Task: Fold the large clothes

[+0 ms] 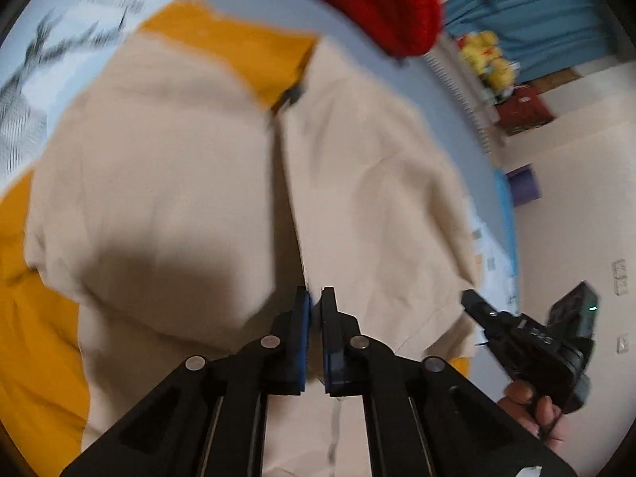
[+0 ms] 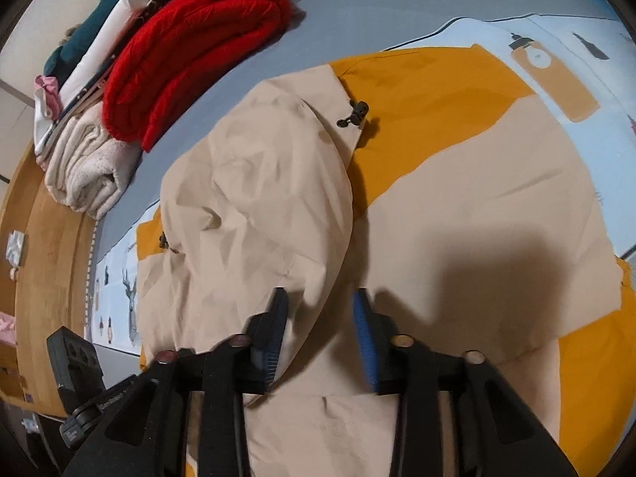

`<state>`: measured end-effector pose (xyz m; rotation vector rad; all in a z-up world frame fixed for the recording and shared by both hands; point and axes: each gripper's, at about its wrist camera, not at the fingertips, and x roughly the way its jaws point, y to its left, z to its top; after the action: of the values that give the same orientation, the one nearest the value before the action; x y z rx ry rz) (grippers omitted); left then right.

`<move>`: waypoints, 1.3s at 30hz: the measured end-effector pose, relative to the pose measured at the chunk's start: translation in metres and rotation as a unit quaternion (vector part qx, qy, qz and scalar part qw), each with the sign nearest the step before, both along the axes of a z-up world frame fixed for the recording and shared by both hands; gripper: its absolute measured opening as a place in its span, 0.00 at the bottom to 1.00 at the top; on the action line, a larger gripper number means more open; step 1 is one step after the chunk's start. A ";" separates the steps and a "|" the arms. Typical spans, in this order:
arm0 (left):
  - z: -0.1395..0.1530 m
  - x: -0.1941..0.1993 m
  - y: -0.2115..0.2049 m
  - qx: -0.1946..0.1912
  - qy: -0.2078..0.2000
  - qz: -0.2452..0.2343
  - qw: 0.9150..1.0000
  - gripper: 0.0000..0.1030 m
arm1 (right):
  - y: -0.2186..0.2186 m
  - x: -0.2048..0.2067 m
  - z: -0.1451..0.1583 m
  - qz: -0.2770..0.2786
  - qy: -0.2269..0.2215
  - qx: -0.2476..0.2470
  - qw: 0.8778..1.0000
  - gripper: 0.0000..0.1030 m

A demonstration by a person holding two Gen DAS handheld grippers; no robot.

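The jacket [image 2: 278,183] looks soft, light and floppy. Best to pinch its bottom edge. The left gripper [image 1: 316,298] looks closed on nothing. The right gripper [image 2: 320,298] gapes open.

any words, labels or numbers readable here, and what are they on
"DAS": white lettering on the body of the right hand-held gripper; blurred, so only a likely reading.
Printed bed sheet: pictures only, no words that can be read.
Beige and mustard jacket: no text visible.
Red folded garment: no text visible.
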<state>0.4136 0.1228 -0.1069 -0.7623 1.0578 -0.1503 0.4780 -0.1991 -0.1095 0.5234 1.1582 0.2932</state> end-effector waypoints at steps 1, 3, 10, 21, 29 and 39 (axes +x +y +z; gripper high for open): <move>0.014 -0.003 0.002 0.001 -0.026 0.003 1.000 0.03 | -0.005 -0.002 0.006 -0.013 -0.012 0.022 1.000 0.02; 0.031 -0.009 0.004 0.009 -0.058 0.011 0.998 0.03 | -0.015 -0.008 0.023 -0.034 -0.048 0.076 0.995 0.02; -0.042 -0.006 -0.015 0.099 0.142 -0.018 0.985 0.04 | -0.014 -0.014 -0.034 -0.070 0.082 -0.012 0.994 0.01; 0.005 -0.019 -0.079 0.139 0.000 -0.115 0.984 0.18 | -0.003 -0.023 0.009 -0.096 -0.012 -0.081 0.992 0.23; -0.003 -0.028 -0.071 0.138 0.067 -0.109 0.982 0.17 | 0.021 -0.008 -0.028 0.010 0.059 -0.030 0.998 0.36; 0.023 -0.031 -0.025 0.147 0.029 -0.038 0.988 0.17 | 0.046 -0.020 0.015 0.025 -0.055 -0.066 0.996 0.36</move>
<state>0.3827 0.0975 -0.0842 -0.4610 1.1343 -0.0359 0.4583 -0.1534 -0.0950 0.3572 1.0767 0.2828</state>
